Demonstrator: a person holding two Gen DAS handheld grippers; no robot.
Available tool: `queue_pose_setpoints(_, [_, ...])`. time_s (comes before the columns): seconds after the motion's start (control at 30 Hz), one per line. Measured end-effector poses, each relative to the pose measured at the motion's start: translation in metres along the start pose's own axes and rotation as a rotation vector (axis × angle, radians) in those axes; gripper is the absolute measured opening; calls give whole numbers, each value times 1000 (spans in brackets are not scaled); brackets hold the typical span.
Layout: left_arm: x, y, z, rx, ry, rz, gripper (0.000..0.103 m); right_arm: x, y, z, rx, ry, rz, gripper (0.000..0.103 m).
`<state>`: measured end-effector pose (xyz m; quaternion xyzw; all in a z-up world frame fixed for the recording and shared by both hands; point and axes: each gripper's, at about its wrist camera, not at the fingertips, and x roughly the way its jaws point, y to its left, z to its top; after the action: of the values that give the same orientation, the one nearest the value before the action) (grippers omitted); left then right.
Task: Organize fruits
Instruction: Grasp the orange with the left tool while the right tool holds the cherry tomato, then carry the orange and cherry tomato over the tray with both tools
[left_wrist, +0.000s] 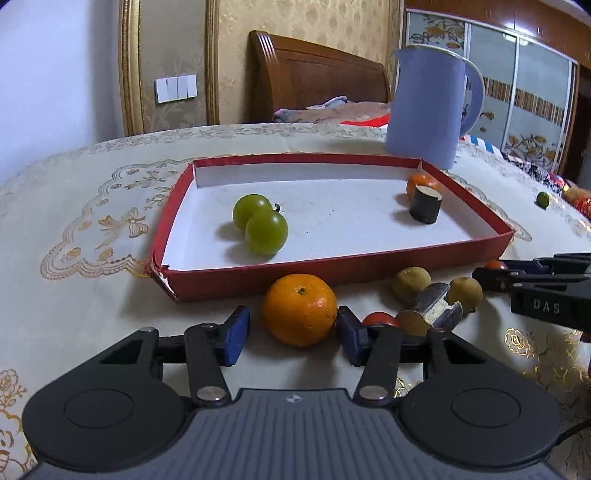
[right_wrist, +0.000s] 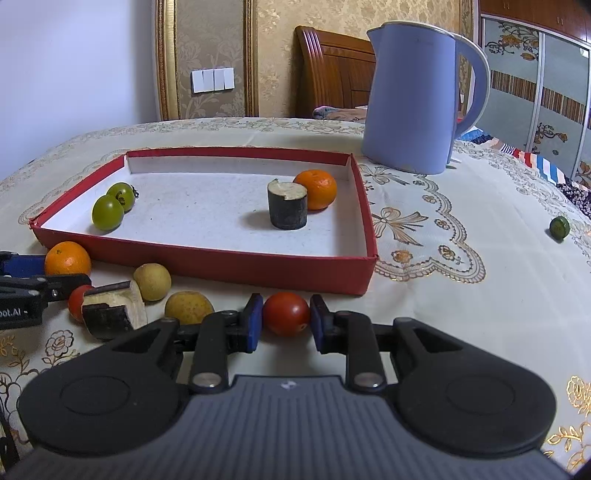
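Red cherry tomato (right_wrist: 286, 314) is gripped by the right tongs (right_wrist: 286, 325); an orange (left_wrist: 300, 309) sits between the left tongs (left_wrist: 291, 334), not clamped.

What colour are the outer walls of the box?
Red outside, white inside the box; clearest in the right wrist view.

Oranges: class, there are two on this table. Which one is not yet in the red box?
The larger orange, on the tablecloth before the red box, between the left gripper's fingers. The smaller orange sits inside, beside a dark cylinder.
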<state>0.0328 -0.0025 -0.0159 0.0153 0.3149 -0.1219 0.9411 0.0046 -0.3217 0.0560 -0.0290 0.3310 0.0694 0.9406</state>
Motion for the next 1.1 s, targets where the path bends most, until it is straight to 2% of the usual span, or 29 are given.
queue_pose_setpoints(0.1, [-2,0,-1,5,-10,-8,42,-1,-2,0,8,-2,6,24])
queue_pose_setpoints(0.73, [-4,6,-2,-28,-24,-2,42,-3,-3,0,27,-21,1,25])
queue_pose_setpoints(0.93, [-5,6,-2,-27,-31,-3,42,-12,-7,-2,45,-75,7,25])
queue_pose_setpoints(1.1, [-7,7,-3,-34,-36,-12,42,-14,-8,-1,54,-86,11,25])
